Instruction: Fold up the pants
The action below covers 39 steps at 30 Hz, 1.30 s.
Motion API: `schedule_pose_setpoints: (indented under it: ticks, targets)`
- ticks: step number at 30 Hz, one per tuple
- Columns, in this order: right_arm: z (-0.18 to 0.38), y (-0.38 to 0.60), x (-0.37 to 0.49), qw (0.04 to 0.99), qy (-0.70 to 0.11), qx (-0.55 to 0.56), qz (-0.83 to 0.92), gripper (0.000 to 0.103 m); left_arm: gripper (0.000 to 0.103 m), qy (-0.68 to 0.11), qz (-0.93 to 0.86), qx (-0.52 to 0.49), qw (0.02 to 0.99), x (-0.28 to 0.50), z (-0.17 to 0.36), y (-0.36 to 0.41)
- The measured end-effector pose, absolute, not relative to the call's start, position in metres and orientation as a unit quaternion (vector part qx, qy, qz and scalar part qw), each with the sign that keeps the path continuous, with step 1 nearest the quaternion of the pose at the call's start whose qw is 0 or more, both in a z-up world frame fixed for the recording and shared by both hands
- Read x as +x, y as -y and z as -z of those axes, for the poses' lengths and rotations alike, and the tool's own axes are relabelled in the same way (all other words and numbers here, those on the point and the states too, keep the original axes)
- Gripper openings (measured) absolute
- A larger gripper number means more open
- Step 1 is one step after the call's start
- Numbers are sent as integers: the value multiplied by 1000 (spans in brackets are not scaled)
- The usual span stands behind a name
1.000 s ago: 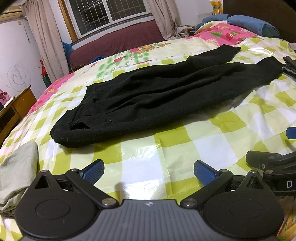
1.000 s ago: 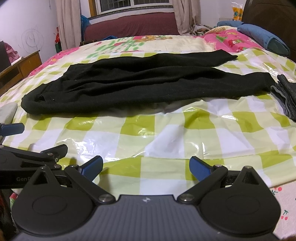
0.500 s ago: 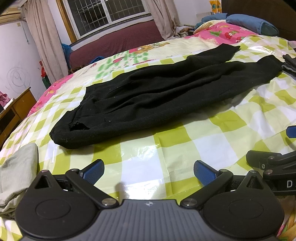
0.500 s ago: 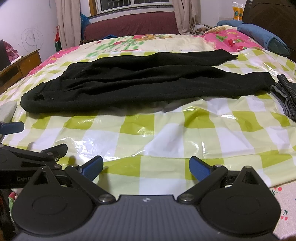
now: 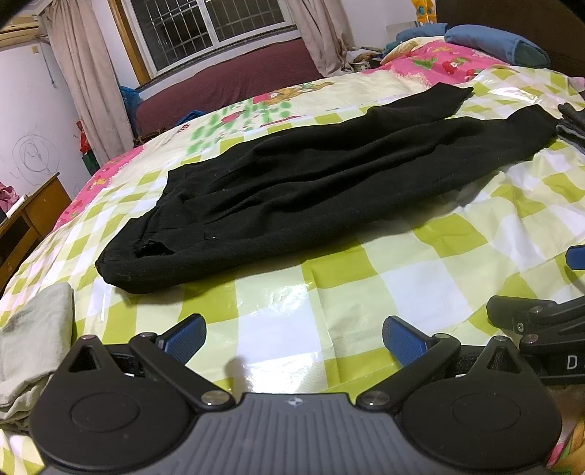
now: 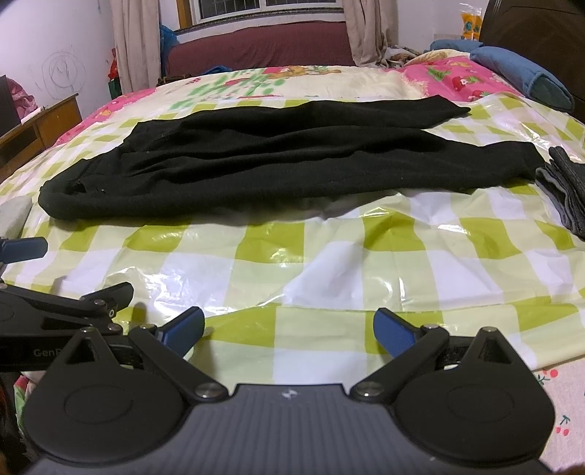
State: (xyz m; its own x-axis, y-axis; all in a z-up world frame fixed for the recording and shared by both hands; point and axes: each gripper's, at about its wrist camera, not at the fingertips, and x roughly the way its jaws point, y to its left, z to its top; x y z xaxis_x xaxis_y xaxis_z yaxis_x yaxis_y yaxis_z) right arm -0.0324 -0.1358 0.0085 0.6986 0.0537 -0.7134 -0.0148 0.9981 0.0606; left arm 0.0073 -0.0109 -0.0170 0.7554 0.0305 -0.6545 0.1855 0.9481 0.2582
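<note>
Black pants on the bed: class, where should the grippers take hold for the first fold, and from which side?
Probably the near edge: left gripper at the waistband, right gripper at the near cuff. The black pants lie flat, lengthwise, edges unobstructed.

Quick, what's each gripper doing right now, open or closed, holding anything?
Left gripper: open, holding nothing, short of the pants.
Right gripper: open, holding nothing.

Home bedroom: bed (image 6: 329, 263) under green-checked plastic sheet, blue pillow (image 6: 519, 76), barred window (image 5: 204, 25) with curtains (image 5: 87, 80), wooden desk (image 6: 44, 124).
</note>
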Motion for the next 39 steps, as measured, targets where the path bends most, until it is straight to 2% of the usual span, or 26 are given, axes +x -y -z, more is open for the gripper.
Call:
schedule_pose_setpoints:
  ticks: [10, 16, 20, 26, 37, 39]
  targets:
    - [-9, 135, -30, 920, -390, 23, -21, 99, 103, -348, 45, 157, 923, 9, 18, 11]
    - [-25, 125, -14, 927, -371, 14, -48, 99, 103, -330, 37, 118, 936, 17, 5, -7]
    - [-35, 104, 9, 933, -350, -26, -78, 99, 103, -326, 18, 88, 941, 32, -3, -34]
    - [-35, 71, 45, 923, -344, -101, -139, 99, 103, -323, -26, 104, 940, 59, 1, -81]
    - [-6, 10, 96, 891, -303, -256, -219, 97, 103, -329, -33, 37, 943, 106, 6, -131]
    - [-1, 5, 102, 883, -316, -258, -230, 81, 103, -325, -32, 48, 944, 112, 7, -132]
